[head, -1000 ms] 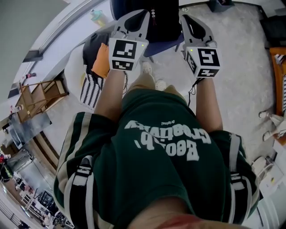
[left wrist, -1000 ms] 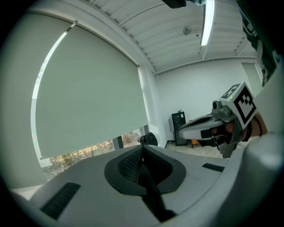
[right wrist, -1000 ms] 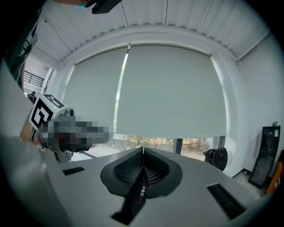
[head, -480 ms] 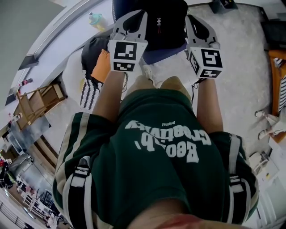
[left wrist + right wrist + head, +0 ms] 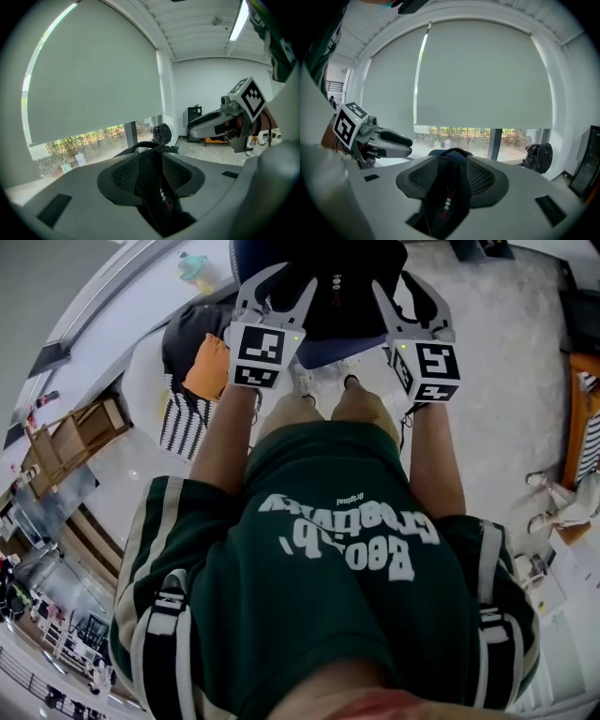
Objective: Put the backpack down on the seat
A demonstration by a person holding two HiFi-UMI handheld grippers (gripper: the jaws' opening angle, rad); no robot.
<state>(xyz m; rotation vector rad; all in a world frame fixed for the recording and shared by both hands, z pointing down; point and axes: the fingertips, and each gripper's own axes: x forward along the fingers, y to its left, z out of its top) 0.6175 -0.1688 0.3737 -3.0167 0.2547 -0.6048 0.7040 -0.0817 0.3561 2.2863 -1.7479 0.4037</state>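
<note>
The black backpack (image 5: 345, 285) rests on the blue seat (image 5: 330, 352) at the top of the head view, just ahead of my knees. My left gripper (image 5: 279, 284) reaches the pack's left side and my right gripper (image 5: 406, 289) its right side. Both sets of jaws are opening. In the left gripper view a black strap (image 5: 161, 190) with small print lies loose between the spread pads of the left gripper (image 5: 152, 157). The right gripper view shows another black strap (image 5: 446, 197) between the parted pads of the right gripper (image 5: 451, 165).
An orange cushion (image 5: 208, 367) and a striped cloth (image 5: 183, 418) lie on a white seat to the left. Wooden furniture (image 5: 73, 442) stands further left and an orange shelf (image 5: 577, 399) at the right. A second dark backpack (image 5: 536, 157) sits by the window.
Both grippers' jaws have spread apart from shut. The backpack has moved up the head view with the hands, and the straps now lie loose between the jaws.
</note>
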